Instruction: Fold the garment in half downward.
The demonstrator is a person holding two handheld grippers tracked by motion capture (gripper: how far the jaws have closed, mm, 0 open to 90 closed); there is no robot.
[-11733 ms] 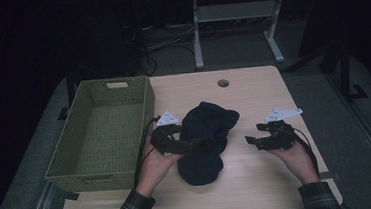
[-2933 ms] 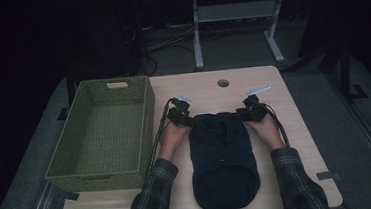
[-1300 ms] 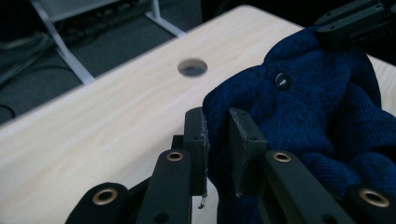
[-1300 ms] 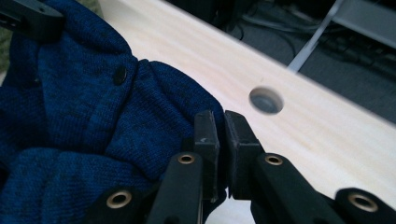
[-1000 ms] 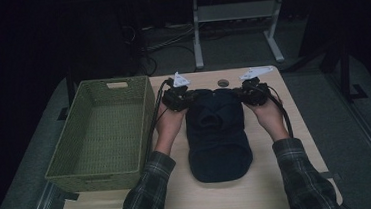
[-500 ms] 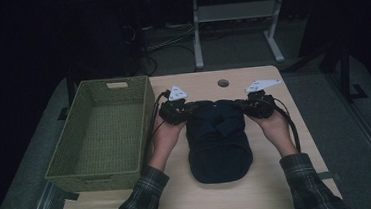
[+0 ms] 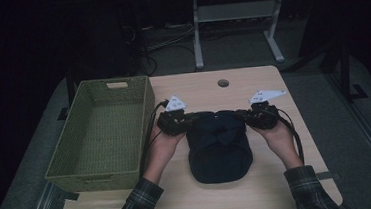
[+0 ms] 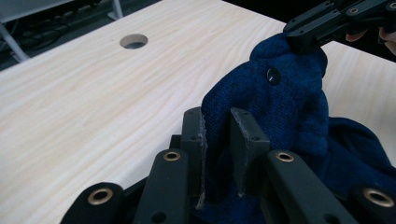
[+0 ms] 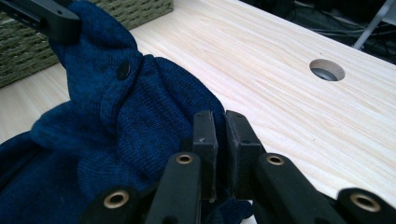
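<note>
A dark blue knit garment (image 7: 219, 147) lies in a folded heap on the middle of the wooden table (image 7: 197, 91). My left gripper (image 7: 185, 122) pinches its upper left edge and my right gripper (image 7: 247, 117) pinches its upper right edge. In the left gripper view the left gripper (image 8: 217, 135) is shut on a raised fold of the knit (image 8: 275, 107), which carries a dark button (image 8: 273, 74). The right gripper (image 9: 219, 135) clamps the blue fabric (image 9: 135, 107) low over the tabletop. Each view shows the other gripper's jaws on the far corner of the fold.
A green woven basket (image 7: 100, 131) stands empty along the table's left side, close to my left hand. A round cable hole (image 7: 223, 83) sits in the tabletop beyond the garment. A white desk frame (image 7: 231, 15) stands on the floor behind.
Both grippers have come back toward the person with the garment's top edge still held, lifting it into a fold. The garment covers a shorter stretch of table than before.
</note>
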